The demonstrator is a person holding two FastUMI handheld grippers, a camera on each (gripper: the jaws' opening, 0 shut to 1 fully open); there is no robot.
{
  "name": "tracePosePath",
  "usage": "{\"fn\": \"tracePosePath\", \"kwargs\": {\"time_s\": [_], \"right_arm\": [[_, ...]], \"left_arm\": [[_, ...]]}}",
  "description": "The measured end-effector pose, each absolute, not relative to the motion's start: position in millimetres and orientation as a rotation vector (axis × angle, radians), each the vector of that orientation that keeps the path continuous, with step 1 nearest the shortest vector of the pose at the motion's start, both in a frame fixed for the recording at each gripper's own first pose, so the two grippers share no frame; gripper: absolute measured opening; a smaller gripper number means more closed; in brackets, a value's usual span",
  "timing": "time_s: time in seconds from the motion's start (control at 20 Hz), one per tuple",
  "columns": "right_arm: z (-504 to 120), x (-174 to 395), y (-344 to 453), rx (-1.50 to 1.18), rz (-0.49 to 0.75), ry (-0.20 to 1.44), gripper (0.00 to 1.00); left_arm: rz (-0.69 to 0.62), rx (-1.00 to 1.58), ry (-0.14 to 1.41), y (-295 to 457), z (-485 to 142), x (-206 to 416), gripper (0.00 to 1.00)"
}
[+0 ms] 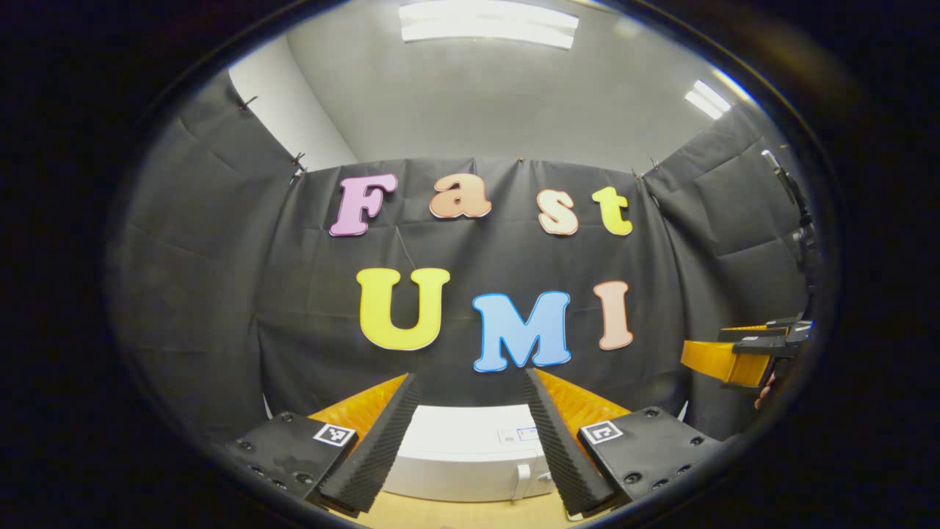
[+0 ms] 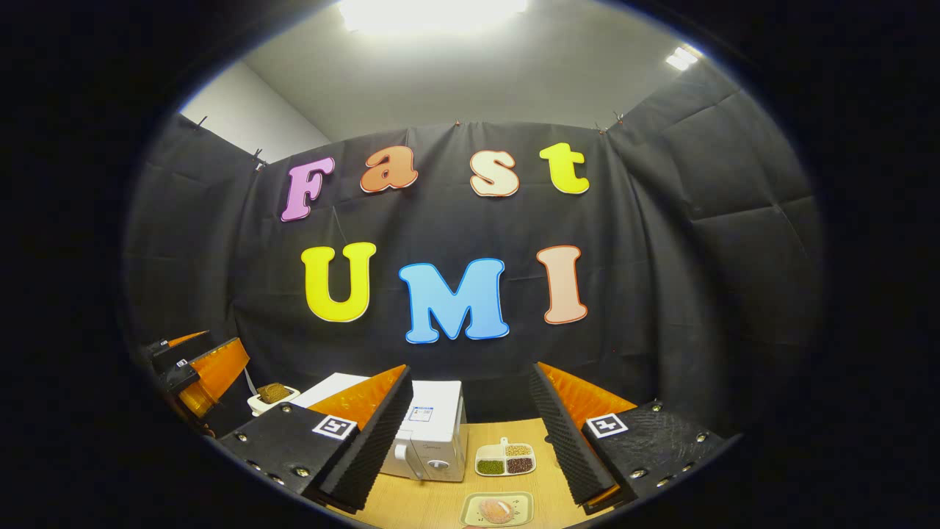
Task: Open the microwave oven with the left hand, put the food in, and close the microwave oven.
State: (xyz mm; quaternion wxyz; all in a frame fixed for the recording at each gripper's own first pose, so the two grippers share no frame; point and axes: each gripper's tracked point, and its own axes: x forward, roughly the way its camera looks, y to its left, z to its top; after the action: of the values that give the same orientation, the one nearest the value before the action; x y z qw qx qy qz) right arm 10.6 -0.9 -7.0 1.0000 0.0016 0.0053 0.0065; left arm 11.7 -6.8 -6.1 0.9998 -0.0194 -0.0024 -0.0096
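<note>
Left gripper, in the left gripper view, is held level above the wooden table with its fingers spread wide and nothing between them; the white microwave oven sits framed in the gap, door closed, handle at its right. Right gripper, in the right gripper view, is likewise spread and empty, raised over the table. Before it lie a plate of food, nearest, and a divided dish of beans just beside the microwave's control side. A small white dish with a brown item lies left of the oven.
</note>
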Motion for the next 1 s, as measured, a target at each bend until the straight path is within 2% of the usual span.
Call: {"fn": "tracePosePath", "kwargs": {"time_s": [0.45, 0.75, 0.8, 0.9, 0.95, 1.0], "right_arm": [[-12.5, 5.6, -4.1, -0.031, -0.014, 0.013, 0.98], [-17.7, -3.2, -22.9, -0.049, -0.062, 0.024, 0.98], [-19.1, -4.1, -26.5, -0.054, -0.065, 0.026, 0.98], [-22.7, -4.3, -32.6, -0.063, -0.068, 0.037, 0.98], [-23.7, -4.3, -36.3, -0.068, -0.071, 0.043, 0.98], [-26.5, -4.3, -40.4, -0.071, -0.075, 0.051, 0.98]], "left_arm": [[-0.093, -0.061, -0.001, -21.0, -18.4, 18.9, 0.94], [-0.097, -0.116, 0.067, -33.8, -73.7, 39.3, 0.93], [-0.096, -0.136, 0.085, -37.7, -86.3, 43.5, 0.98], [-0.105, -0.161, 0.108, -46.8, -107.0, 49.9, 0.96], [-0.106, -0.156, 0.118, -50.3, -116.6, 53.6, 0.99], [-0.105, -0.141, 0.129, -52.5, -127.7, 57.2, 0.96]]}}
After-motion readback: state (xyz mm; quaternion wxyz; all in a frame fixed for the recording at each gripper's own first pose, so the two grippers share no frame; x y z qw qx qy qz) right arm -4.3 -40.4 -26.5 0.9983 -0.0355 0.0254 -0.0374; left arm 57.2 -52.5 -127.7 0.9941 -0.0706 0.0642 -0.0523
